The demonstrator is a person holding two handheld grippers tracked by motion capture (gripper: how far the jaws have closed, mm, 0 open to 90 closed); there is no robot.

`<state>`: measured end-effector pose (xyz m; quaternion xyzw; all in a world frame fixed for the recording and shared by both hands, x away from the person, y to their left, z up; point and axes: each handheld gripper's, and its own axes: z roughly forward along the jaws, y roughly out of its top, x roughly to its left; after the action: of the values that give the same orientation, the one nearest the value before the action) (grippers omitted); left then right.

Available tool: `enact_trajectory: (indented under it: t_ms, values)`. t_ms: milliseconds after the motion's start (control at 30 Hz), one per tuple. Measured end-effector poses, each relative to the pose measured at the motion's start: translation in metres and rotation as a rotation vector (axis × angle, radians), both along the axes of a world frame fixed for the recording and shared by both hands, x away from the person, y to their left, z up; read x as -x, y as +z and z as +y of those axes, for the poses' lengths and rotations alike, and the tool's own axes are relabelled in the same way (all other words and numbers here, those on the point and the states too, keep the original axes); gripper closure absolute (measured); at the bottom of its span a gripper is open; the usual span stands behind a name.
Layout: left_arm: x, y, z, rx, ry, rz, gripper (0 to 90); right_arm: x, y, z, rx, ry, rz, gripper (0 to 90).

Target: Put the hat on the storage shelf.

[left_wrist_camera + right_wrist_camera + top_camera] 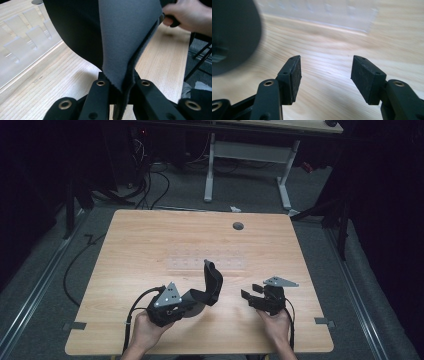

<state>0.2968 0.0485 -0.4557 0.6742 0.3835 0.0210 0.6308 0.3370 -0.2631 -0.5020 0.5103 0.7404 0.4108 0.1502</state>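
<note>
1. The left gripper [186,304] is black, topped by a grey three-cornered plate with small holes; a black cable trails from its rear.
2. The right gripper [325,75] is black too, with flat, rough-faced pads and brass-ringed screw holes on its jaw arms.
3. Both forearms are bare, without sleeves.

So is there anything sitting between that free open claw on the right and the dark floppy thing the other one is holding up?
Nothing visible. The right gripper stands open and empty, with bare table between it and the black pad pinched upright in the left gripper. The clear plastic rack lies farther back, out of that path.
</note>
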Motion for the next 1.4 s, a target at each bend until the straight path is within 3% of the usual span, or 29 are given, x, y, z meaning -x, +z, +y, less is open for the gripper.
enact_trajectory:
  t_ms: [133,233,267,400,567,1400]
  values:
    - [-0.002,0.002,0.006,0.016,0.013,0.016,85.8,-0.005,-0.013,-0.007,0.077,-0.057,0.003,40.2]
    - [-0.002,0.002,0.008,0.020,0.019,0.018,85.8,-0.007,-0.016,-0.008,0.106,-0.078,0.015,39.2]
    - [-0.003,0.002,0.009,0.022,0.023,0.018,85.8,-0.009,-0.020,-0.009,0.156,-0.099,0.016,38.8]
    - [-0.005,0.003,0.013,0.034,0.040,0.025,85.8,-0.011,-0.025,-0.010,0.193,-0.113,0.026,37.9]
    - [-0.007,0.004,0.019,0.052,0.060,0.034,85.7,-0.009,-0.029,-0.010,0.216,-0.130,-0.008,37.8]
    - [-0.019,0.013,0.044,0.105,0.157,0.034,85.7,-0.009,-0.029,-0.009,0.229,-0.133,-0.011,36.8]
